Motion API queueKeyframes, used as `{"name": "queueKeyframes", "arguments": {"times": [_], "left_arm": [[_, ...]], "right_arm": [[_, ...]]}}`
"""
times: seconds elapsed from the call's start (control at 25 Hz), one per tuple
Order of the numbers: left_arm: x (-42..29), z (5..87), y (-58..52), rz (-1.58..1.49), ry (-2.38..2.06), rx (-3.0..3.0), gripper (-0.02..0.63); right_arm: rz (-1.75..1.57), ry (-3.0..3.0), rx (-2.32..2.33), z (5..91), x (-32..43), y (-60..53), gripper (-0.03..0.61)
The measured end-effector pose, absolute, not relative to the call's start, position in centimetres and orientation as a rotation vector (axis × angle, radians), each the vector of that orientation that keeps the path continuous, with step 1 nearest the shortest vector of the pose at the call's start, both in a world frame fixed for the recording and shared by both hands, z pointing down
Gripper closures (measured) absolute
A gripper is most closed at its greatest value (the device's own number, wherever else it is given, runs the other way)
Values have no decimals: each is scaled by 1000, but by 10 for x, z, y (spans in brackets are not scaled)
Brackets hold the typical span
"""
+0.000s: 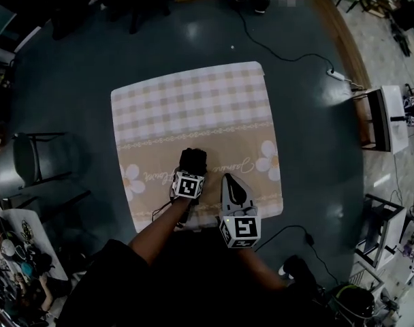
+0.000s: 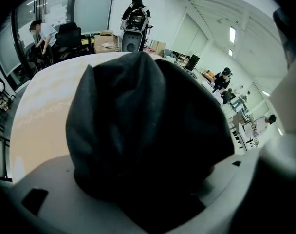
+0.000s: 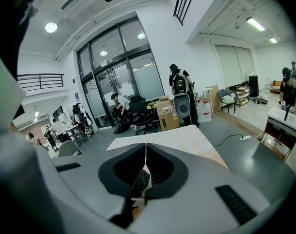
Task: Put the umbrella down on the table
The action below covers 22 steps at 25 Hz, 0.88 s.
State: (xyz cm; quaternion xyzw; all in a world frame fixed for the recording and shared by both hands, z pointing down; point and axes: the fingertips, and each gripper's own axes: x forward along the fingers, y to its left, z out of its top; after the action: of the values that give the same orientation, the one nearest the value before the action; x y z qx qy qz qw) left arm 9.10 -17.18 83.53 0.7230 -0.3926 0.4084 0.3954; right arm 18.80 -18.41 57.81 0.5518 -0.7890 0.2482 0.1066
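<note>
Left gripper point(image 1: 191, 170) is clamping the black folded fabric umbrella point(image 1: 193, 159) over the near part of the beige checked-cloth table point(image 1: 193, 101); I'm not making out whether it's touching. I'm judging it light, soft, slippery along the folds, best gripped round its bundled middle. Right gripper point(image 1: 229, 181) is sitting just beside, jaws pressed together, carrying nothing I can name

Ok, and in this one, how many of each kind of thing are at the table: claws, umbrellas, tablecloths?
Claws: 2, the left claw shut on the umbrella, the right claw shut
Umbrellas: 1, black and folded
Tablecloths: 1, a checked tablecloth
Total: 4
</note>
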Motion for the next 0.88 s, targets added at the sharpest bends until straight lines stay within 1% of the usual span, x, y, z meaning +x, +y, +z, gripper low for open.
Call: {"name": "queueKeyframes", "arguments": {"times": [0.16,0.52,0.64,0.88], "left_arm": [[68,840,-172,1025,-1007,1850,245],[90,817,-168,997,-981,1887,238],[90,793,-166,928,-990,1944,238],[63,733,-163,773,-1021,2011,239]], "right_arm": [[726,-2302,1639,578,168,-179,561],[679,-2299,1657,569,180,-165,561],[658,-2303,1662,563,172,-157,561],[603,-2329,1660,547,141,-146,561]]}}
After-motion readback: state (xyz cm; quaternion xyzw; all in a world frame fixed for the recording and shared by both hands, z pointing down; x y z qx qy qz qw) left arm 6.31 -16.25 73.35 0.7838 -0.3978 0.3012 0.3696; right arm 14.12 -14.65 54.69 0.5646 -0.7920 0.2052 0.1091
